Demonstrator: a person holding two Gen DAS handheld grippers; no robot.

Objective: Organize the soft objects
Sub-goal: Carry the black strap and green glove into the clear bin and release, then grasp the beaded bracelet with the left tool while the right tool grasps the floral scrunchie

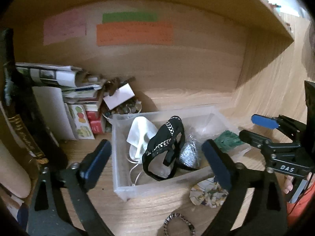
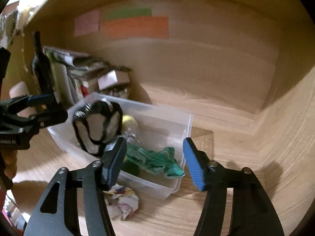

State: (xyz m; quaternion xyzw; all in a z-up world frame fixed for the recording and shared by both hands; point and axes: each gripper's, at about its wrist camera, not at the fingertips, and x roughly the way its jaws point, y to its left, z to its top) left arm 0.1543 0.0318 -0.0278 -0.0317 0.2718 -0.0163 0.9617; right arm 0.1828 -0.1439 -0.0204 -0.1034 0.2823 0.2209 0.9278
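Observation:
A clear plastic bin (image 1: 118, 157) (image 2: 185, 129) sits on the wooden desk. In it lie a black chain-trimmed band (image 1: 167, 143) (image 2: 94, 122), a white cloth (image 1: 140, 135), a silver glittery pouch (image 1: 190, 155) and a green cloth (image 1: 228, 140) (image 2: 157, 160) draped over its right end. A floral scrunchie (image 1: 208, 193) (image 2: 121, 202) lies on the desk in front of the bin. A chain bracelet (image 1: 178, 223) lies nearer. My left gripper (image 1: 157, 157) is open over the bin. My right gripper (image 2: 154, 162) is open above the green cloth, and shows in the left view (image 1: 254, 126).
Stacked books, papers and small boxes (image 1: 74, 102) stand at the back left beside a bowl of small bits (image 1: 126, 108). Coloured paper notes (image 1: 135, 32) are stuck on the back wall. A shelf wall rises on the right (image 2: 285, 118).

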